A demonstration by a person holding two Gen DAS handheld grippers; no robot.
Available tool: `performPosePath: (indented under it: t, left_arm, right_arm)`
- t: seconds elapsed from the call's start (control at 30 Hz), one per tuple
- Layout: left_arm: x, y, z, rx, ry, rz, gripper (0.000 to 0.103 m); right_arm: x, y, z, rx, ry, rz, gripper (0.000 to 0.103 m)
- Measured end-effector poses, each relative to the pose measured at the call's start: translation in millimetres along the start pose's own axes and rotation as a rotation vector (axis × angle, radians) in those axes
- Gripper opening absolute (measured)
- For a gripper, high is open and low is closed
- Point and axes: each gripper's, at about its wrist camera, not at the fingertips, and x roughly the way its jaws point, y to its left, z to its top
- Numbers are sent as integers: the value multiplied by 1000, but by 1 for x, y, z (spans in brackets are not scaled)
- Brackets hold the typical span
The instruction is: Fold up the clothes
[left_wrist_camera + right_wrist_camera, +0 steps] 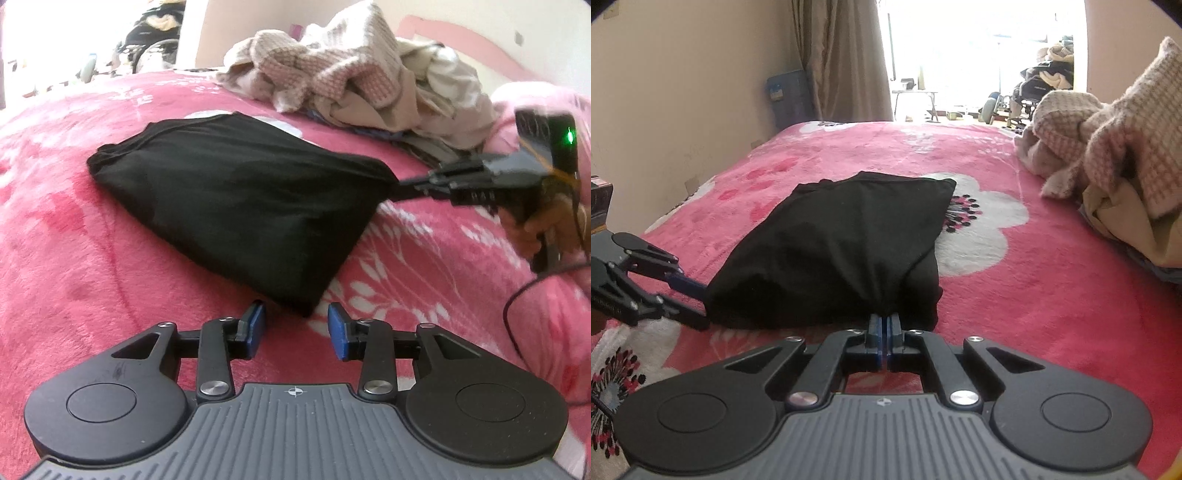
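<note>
A smooth black garment (842, 240), folded into a soft wedge, lies on the fleecy pink floral blanket (1015, 295). The right gripper (885, 321) pinches its near corner, blue pads pressed together on the cloth. The left gripper (296, 325) stands spread at another corner, pads apart. A crumpled waffle-knit pile (351, 62) sits beyond

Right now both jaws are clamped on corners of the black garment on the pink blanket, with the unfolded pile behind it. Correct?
Not quite. Only the right gripper is shut on the black garment; the left gripper has its jaws apart, a garment corner just ahead of them and ungripped, as the left wrist view shows. The garment does lie on the pink blanket, the unfolded pile behind it.
</note>
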Motion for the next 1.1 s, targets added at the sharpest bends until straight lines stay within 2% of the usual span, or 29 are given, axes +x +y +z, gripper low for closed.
performPosePath:
  t: [0.27,0.33,0.37,0.43,0.5,0.6,0.73,0.9,1.0,1.1]
  left_arm:
    - [10,12,8,-122,-27,-25,38]
    - [15,12,10,-150,-43,-24,20]
    - [15,12,11,-163,-56,-23,7]
    - [8,15,16,-203,-93,-21,5]
    - [-7,22,24,-233,-136,-27,4]
    - [-14,32,32,-229,-133,-34,4]
    - [-8,23,31,-157,-94,-14,4]
    - [4,12,19,-93,-38,-5,5]
    - [9,6,13,-43,-17,15,5]
    - [13,4,9,-11,-8,32,5]
  right_arm:
    - [3,5,1,-22,6,-10,2]
    - [-2,9,6,-44,-10,-16,2]
    - [-6,12,10,-64,-25,-20,2]
    - [-17,20,18,-117,-47,-20,1]
    - [-17,22,18,-154,-30,-29,1]
    - [-6,21,8,-172,21,-38,1]
    - [-14,33,15,-277,-17,-53,1]
    - [10,36,-12,-509,96,-129,1]
    - [11,32,-15,-477,109,-177,0]
    - [5,3,-8,-259,133,-185,2]
